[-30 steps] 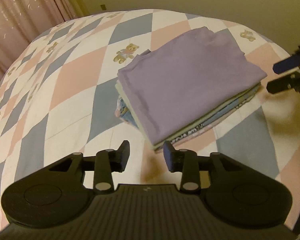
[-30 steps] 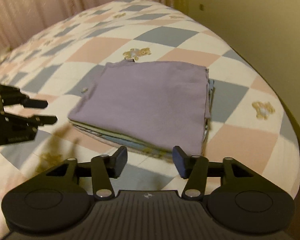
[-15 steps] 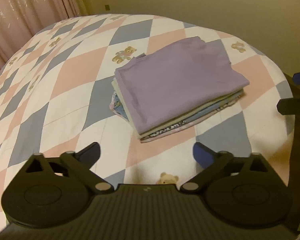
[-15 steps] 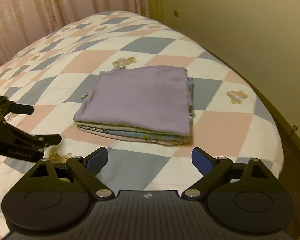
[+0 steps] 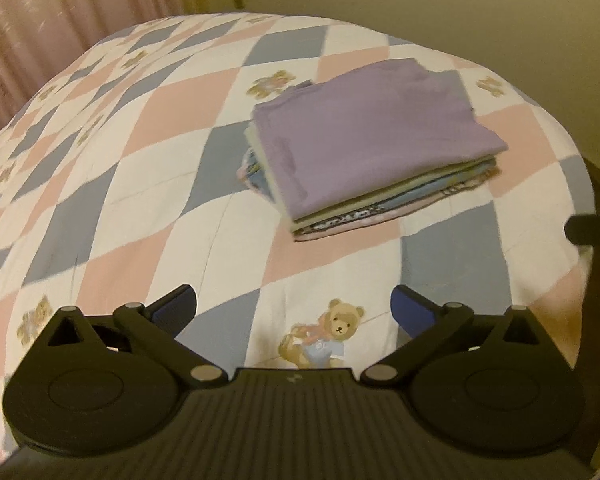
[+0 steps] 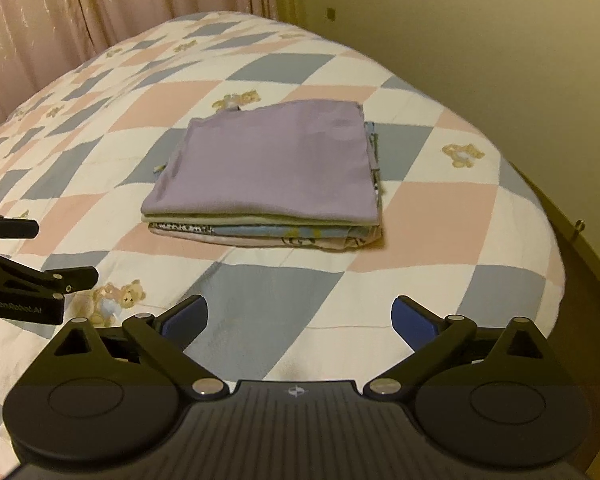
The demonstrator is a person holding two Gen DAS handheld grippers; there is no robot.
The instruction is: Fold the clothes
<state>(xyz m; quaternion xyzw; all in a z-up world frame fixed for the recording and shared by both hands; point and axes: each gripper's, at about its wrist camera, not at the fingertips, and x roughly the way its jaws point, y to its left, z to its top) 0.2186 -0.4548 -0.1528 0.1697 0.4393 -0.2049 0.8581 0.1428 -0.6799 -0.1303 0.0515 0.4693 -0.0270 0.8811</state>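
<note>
Left wrist view: your left gripper (image 5: 293,307) hangs above the quilt (image 5: 112,184) with its blue-padded fingers (image 5: 175,307) spread wide and nothing between them. Ahead of it, well apart, sits the stack of folded clothes (image 5: 374,152), a lilac garment on top and paler, patterned layers showing at the near edges. From this side the stack's long axis runs from near left to far right, one corner pointing toward you. A printed teddy bear (image 5: 324,338) lies on the quilt just under the gap between the fingers.

From the right wrist view, your right gripper (image 6: 299,316) is likewise spread wide and empty, with the stack (image 6: 272,160) squarely ahead, its folded front edge running left to right across the frame (the layered edges face you). The left gripper (image 6: 24,280) shows at the left border, off the stack and beside it.

Bare quilt surrounds the stack on every side. The bed's rounded edge drops away to the right, close to a plain wall (image 6: 480,40); a pink curtain (image 6: 80,12) hangs behind the far left side.
</note>
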